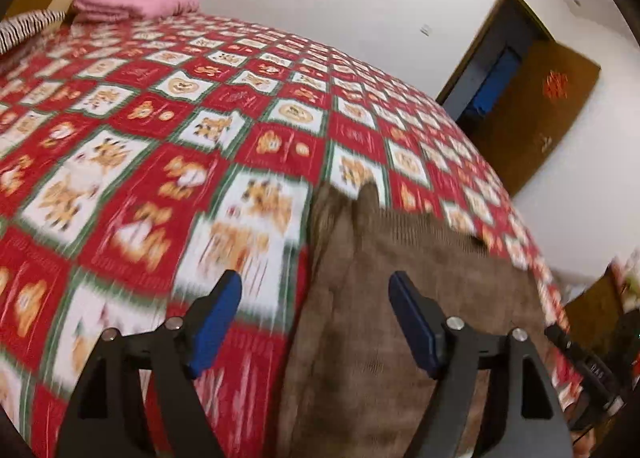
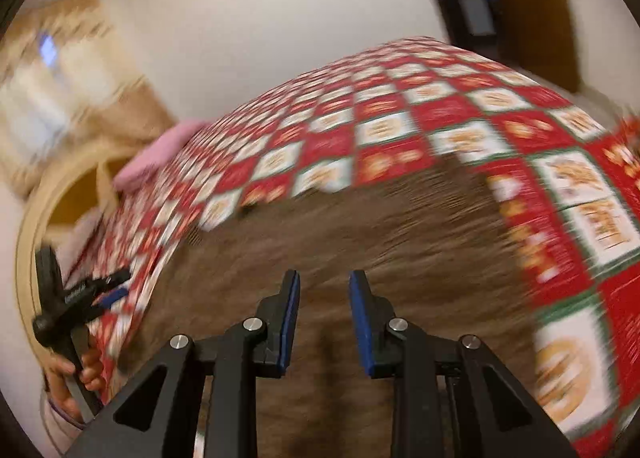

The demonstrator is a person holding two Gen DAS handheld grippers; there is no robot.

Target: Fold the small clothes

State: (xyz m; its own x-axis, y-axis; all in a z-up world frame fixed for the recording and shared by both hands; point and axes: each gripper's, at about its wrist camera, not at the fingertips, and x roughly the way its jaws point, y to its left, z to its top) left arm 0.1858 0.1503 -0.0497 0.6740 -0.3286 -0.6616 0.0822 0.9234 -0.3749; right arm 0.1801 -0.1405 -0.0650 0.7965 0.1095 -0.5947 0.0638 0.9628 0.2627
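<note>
text: none legible | bedspread (image 1: 168, 161) lettering blurred | door (image 1: 532, 113) red emblem unreadable

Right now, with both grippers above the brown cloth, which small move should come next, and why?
Probably lower the left gripper onto the near left edge of the brown cloth and close. Its jaws stand wide with nothing between them, and the cloth lies flat on the patterned bedcover. The right gripper is narrower but also empty.

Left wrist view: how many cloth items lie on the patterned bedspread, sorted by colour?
Brown garment: 1
Pink folded cloth: 1
Black-and-white striped cloth, at the bedspread's edge: 1
Total: 3
</note>
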